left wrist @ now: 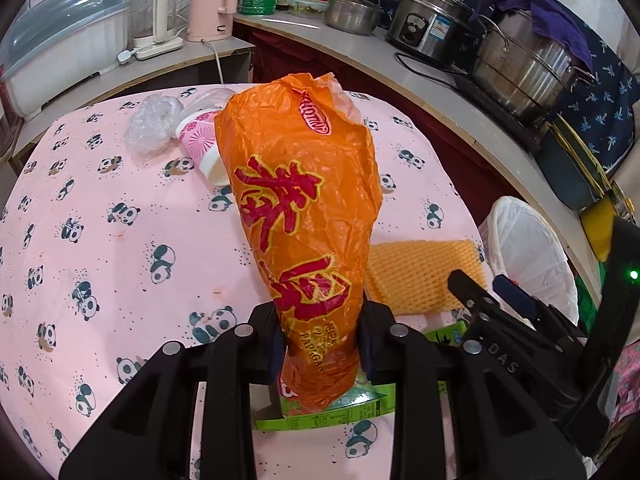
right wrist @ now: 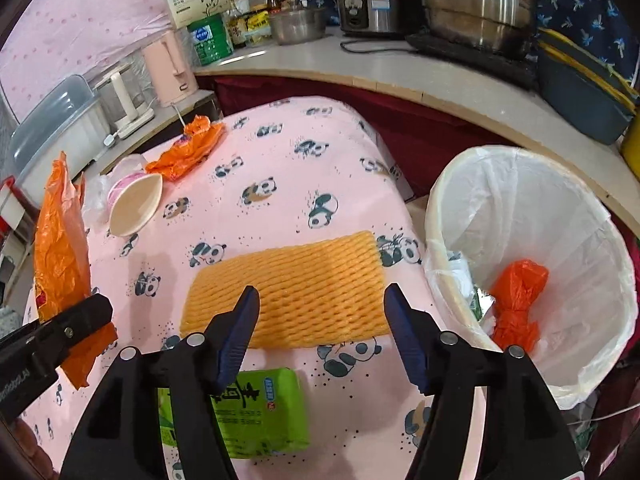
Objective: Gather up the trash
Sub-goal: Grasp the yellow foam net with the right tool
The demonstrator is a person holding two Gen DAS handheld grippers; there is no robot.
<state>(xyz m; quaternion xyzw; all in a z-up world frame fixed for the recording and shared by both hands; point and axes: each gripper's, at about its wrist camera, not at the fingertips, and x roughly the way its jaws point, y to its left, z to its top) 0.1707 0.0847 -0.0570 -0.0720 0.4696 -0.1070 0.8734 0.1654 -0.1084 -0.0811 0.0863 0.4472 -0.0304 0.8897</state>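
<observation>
transport step in hand: left gripper (left wrist: pixel 320 354) jaws clenched on the orange bag (left wrist: pixel 304 216), raised over the table (left wrist: pixel 120 240). right gripper (right wrist: pixel 322 316) jaws released above foam netting (right wrist: pixel 288 284). next, carry it to the bin (right wrist: pixel 532 184).

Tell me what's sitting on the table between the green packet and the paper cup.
The yellow foam net lies between the green packet and the paper cup; past it, only bare panda tablecloth. The right wrist view shows this best.

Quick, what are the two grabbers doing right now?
Left gripper: closed on the orange bag.
Right gripper: open, holding nothing.
</observation>
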